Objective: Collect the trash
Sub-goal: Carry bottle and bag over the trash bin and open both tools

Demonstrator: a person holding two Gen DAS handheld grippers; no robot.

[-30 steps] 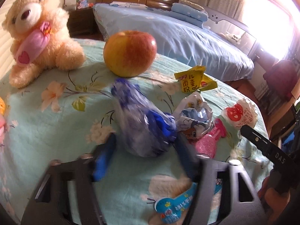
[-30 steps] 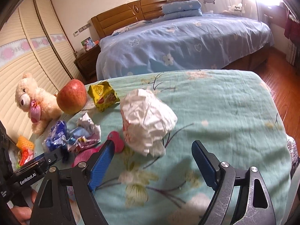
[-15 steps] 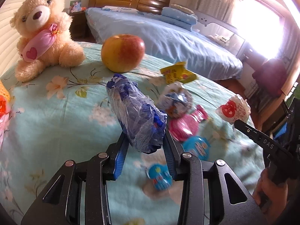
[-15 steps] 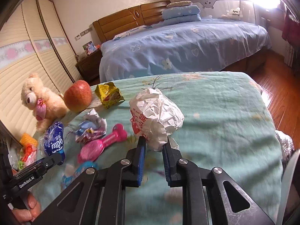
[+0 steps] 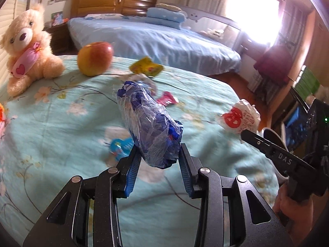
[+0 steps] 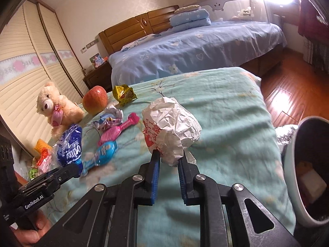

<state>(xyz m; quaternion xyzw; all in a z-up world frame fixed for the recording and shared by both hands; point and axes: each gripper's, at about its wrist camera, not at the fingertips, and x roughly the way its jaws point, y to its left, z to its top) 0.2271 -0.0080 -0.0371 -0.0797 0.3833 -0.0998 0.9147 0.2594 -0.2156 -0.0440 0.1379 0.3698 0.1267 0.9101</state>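
Note:
My left gripper point(image 5: 158, 160) is shut on a crumpled blue and clear plastic wrapper point(image 5: 149, 123) and holds it above the green floral bedspread point(image 5: 61, 144). My right gripper point(image 6: 168, 160) is shut on a crumpled white paper wrapper with red print point(image 6: 170, 127), also lifted; it shows in the left wrist view point(image 5: 239, 118) too. The blue wrapper shows in the right wrist view point(image 6: 70, 146). Loose trash lies on the spread: a yellow packet point(image 6: 124, 91), a pink wrapper point(image 6: 119, 128), a light blue wrapper point(image 6: 102, 156) and a crumpled foil wrapper point(image 6: 109, 117).
A trash bin point(image 6: 306, 164) with items inside stands at the right edge of the right wrist view. An apple point(image 5: 95, 58) and a teddy bear point(image 5: 26, 49) sit at the far side. A blue bed point(image 5: 154, 41) lies beyond. Orange items point(image 6: 42, 150) lie at the left.
Both grippers closed on their wrappers and lifted them off the bedspread. The right gripper has swung right, bringing the trash bin into view.

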